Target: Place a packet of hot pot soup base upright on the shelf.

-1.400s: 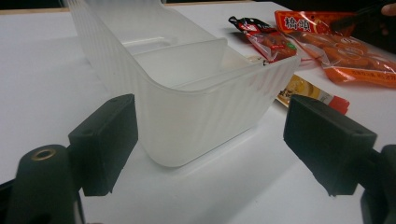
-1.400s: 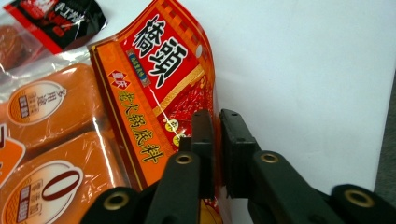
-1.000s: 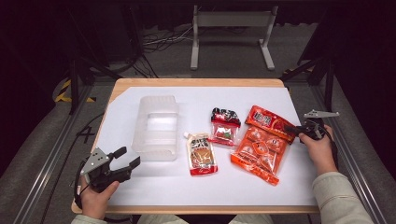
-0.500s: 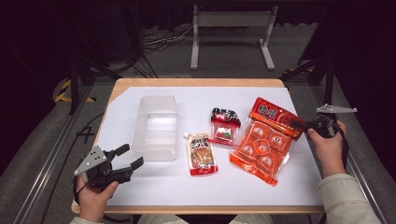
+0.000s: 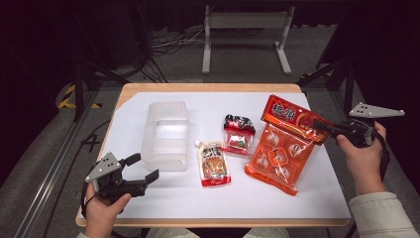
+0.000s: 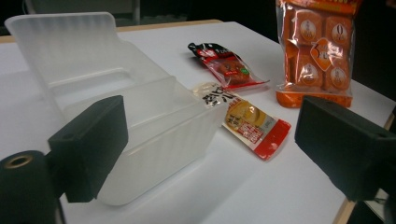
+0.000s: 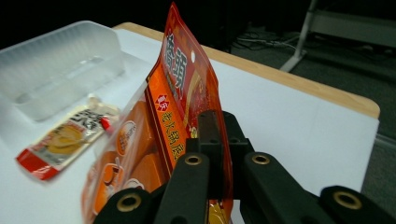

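On the white table (image 5: 317, 198), the right gripper (image 5: 324, 126) is clamped on the top edge of the orange plastic snack bag (image 5: 282, 148), lifted at the right. The left gripper (image 5: 143, 167), near left, has just been opening; nothing is between its jaws, beside the translucent plastic box (image 5: 166, 134).

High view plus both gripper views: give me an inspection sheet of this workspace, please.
Surface: white sheet on a wooden table, flat.
Job's things: orange snack bag, top edge lifted, bottom edge on the sheet.
Clutter: clear plastic box, open, nothing inside; small red packet; sauce pouch, both lying flat.
Grippers: right gripper shut on the bag's top edge; left gripper open, jaws just been opening, nothing between them.
Cables: bundle on the floor behind the table.
Surroundings: grey floor, metal stand.
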